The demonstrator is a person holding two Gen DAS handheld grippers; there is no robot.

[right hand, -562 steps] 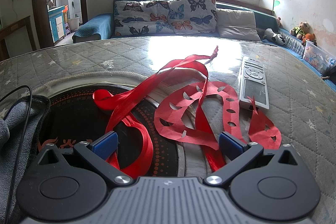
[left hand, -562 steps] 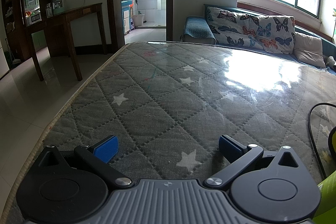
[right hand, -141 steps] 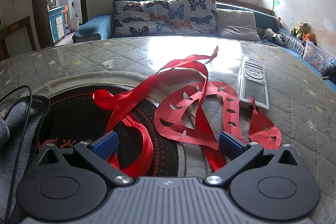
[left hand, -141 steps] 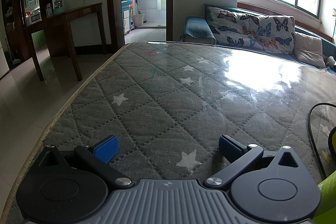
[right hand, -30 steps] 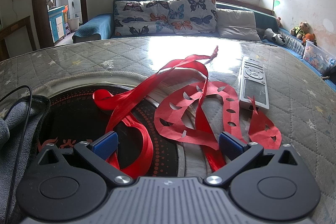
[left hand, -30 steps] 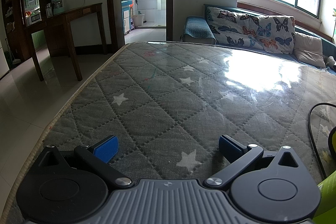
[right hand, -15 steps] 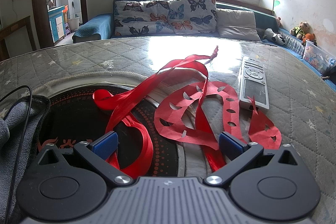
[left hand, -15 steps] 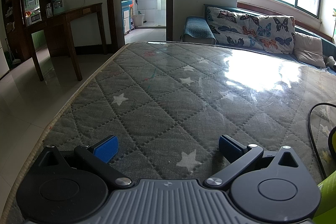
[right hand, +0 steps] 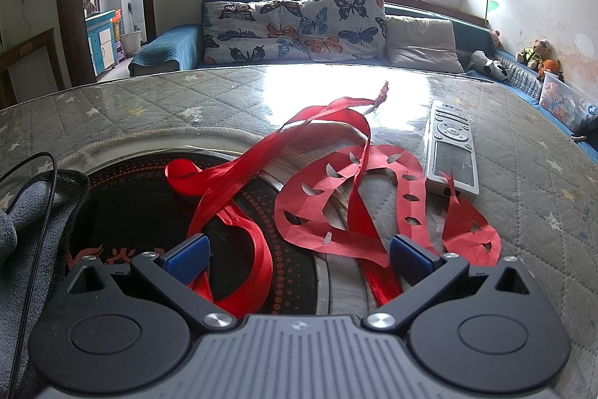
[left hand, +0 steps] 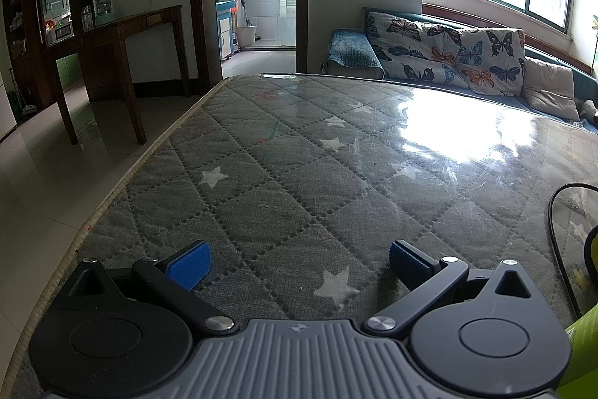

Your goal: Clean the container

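My left gripper [left hand: 297,258] rests open low over the quilted grey table cover [left hand: 299,152], nothing between its blue pads. A sliver of a yellow-green object [left hand: 583,358] shows at the right edge of the left wrist view; what it is I cannot tell. My right gripper [right hand: 297,258] stands open above a round black cooktop [right hand: 142,200] set in the table. A red ribbon [right hand: 239,182] and a red paper cutting [right hand: 336,208] lie across the cooktop and the cover, passing between the right gripper's fingers without being held.
A grey remote control [right hand: 452,148] lies to the right of the red paper. A grey cloth [right hand: 22,223] and a black cable [right hand: 48,182] sit at the cooktop's left. The table's left edge [left hand: 123,182] drops to a tiled floor. A sofa with butterfly cushions [right hand: 295,25] stands behind.
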